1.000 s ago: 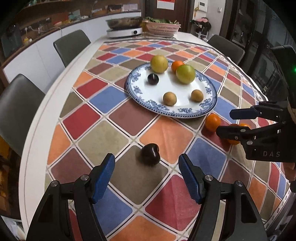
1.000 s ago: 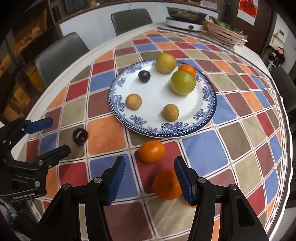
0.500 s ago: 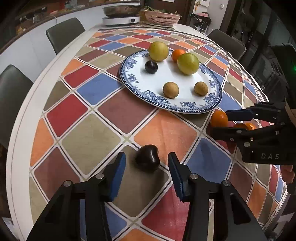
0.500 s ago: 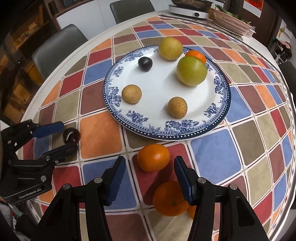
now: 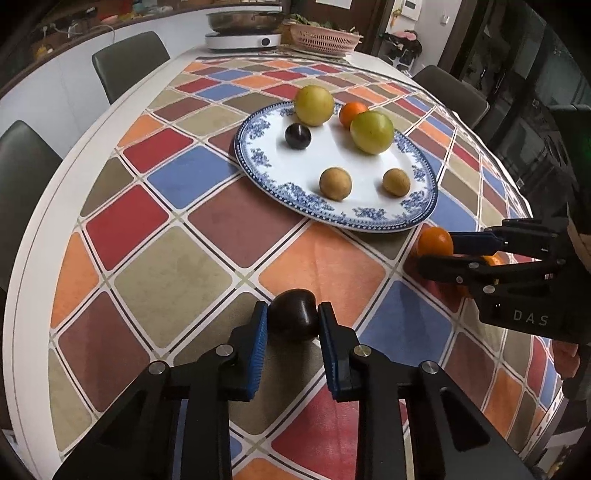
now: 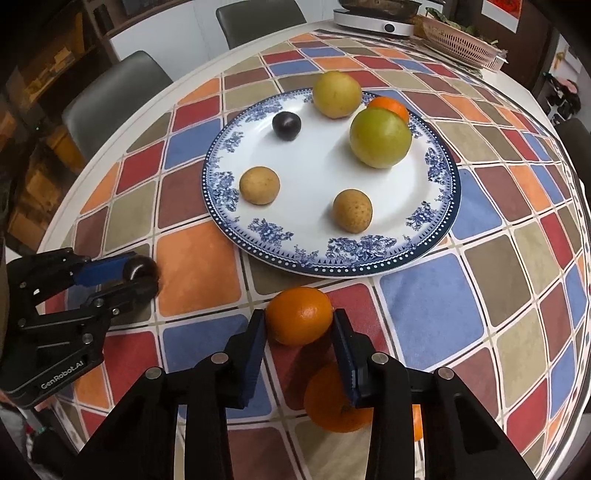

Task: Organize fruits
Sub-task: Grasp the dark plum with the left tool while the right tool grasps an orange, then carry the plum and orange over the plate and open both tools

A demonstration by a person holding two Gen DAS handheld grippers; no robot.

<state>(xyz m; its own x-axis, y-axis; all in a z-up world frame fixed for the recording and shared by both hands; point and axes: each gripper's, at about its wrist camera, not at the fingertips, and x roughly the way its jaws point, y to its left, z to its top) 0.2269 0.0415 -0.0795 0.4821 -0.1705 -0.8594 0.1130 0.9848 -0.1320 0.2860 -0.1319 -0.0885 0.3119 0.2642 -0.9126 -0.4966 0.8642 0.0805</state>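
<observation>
A dark plum [image 5: 291, 319] lies on the checked tablecloth, and my left gripper [image 5: 290, 314] is shut on it, both blue pads pressing its sides. In the right wrist view the same plum [image 6: 140, 266] shows at the left gripper [image 6: 142, 275] tips. My right gripper [image 6: 299, 317] has an orange [image 6: 299, 314] between its jaws, which are closing, and both pads touch its sides. A second orange [image 6: 332, 406] lies under that gripper. The blue-patterned plate [image 6: 288, 236] holds two yellow-green fruits, a small orange, a dark plum and two brown round fruits.
Grey chairs [image 5: 129, 62] stand round the table's left and far sides. An induction cooker with a pan [image 5: 243, 35] and a pink basket [image 5: 321, 37] sit at the far end. The white table edge [image 5: 33, 280] curves close on the left.
Both grippers came down and forward onto their fruit. The left jaws closed from wide apart onto the plum. The right jaws narrowed onto the nearer orange.
</observation>
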